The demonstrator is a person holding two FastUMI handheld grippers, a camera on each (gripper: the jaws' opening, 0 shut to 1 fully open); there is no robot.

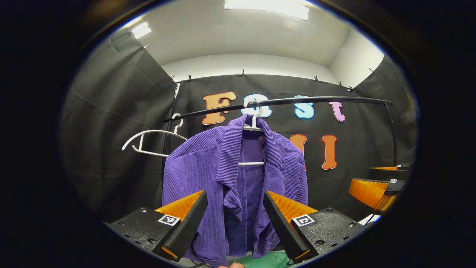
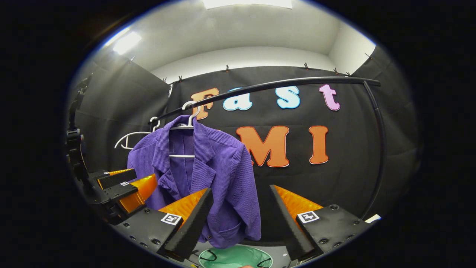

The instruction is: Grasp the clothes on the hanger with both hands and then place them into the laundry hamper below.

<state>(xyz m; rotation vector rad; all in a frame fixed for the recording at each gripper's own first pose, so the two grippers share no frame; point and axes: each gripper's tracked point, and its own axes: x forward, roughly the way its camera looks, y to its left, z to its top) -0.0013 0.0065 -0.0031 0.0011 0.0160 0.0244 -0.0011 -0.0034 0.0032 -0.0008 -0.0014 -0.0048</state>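
I see the purple jacket point(image 1: 223, 175) on its white hanger point(image 1: 253, 124) at 12 o'clock, its hem hiding part of the green hamper point(image 2: 235, 257). My left gripper point(image 1: 234, 223) and right gripper point(image 2: 241, 219) both gape wide, holding nothing. No readable garment label; finger markers are coded squares only.

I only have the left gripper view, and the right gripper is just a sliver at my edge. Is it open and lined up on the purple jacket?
Observer: The right gripper is open, with nothing between its fingers.
Operator: Lined up on the jacket?
Observer: Not quite. In the right gripper view the purple jacket hangs mostly to the left of its gap.
Operator: And the hamper? I see only a green strip.
Observer: The green hamper sits below the jacket's hem, mouth open, with black handles showing at its rim.
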